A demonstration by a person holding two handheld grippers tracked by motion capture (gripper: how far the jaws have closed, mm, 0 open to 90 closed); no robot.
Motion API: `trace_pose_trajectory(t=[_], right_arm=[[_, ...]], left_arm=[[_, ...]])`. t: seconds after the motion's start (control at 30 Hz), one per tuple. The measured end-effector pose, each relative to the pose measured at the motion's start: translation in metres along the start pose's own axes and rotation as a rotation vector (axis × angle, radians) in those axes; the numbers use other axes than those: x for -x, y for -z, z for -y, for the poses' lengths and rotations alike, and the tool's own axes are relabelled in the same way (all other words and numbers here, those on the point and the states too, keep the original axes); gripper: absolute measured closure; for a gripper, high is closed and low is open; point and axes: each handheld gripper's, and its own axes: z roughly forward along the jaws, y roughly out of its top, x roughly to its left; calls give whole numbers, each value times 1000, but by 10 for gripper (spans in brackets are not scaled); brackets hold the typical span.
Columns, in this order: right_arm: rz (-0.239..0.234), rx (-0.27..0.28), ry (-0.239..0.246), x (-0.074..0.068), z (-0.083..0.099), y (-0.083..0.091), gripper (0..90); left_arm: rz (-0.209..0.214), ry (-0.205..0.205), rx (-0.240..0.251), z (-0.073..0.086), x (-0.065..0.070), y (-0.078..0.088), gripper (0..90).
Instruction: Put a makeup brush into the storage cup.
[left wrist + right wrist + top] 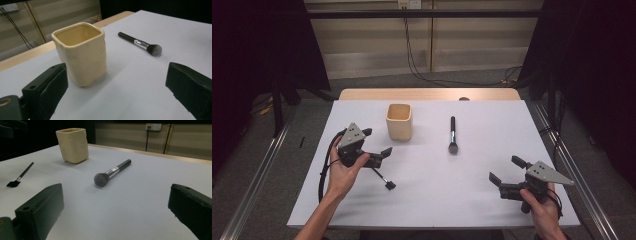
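— Where do we stand? Both of our tools are empty: the left hand-held gripper point(371, 145) hangs with its jaws spread wide near the left edge of the bench point(492, 200), and the right hand-held gripper point(508, 170) sits just as wide apart near the front right corner.

— And the things we work with? The cream cup point(399, 121) stands upright toward the far edge, left of centre. The large brush point(452, 135) lies flat to its right, well apart from it, bristles pointing toward our front edge. The small flat brush point(383, 178) lies near the left gripper, toward the front edge.

— Then what worries us most?

— The cup, we think. In the left gripper view it point(81, 52) sits just beyond the left jaw, so a careless sweep for either brush could knock it over or shove it toward the far edge.

— And the large brush?

— Its handle looks round and smooth in the right gripper view point(112, 172). If we close on it off-centre, it may roll away or pivot and hang bristle-down.

— The small one?

— It is thin and lies flat on the bench, so our jaws may scrape the surface and flick it away rather than catch it.
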Motion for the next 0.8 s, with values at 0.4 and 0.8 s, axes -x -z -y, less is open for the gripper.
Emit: trace_pose_trajectory(t=[0.4,0.8], right_arm=[[-3,-8,1,0,0,-1,0],[-4,-17,5,0,1,-2,0]], left_arm=[[45,-47,-155,0,-11,-3,40],[96,-68,-280,1,-20,-10,39]])
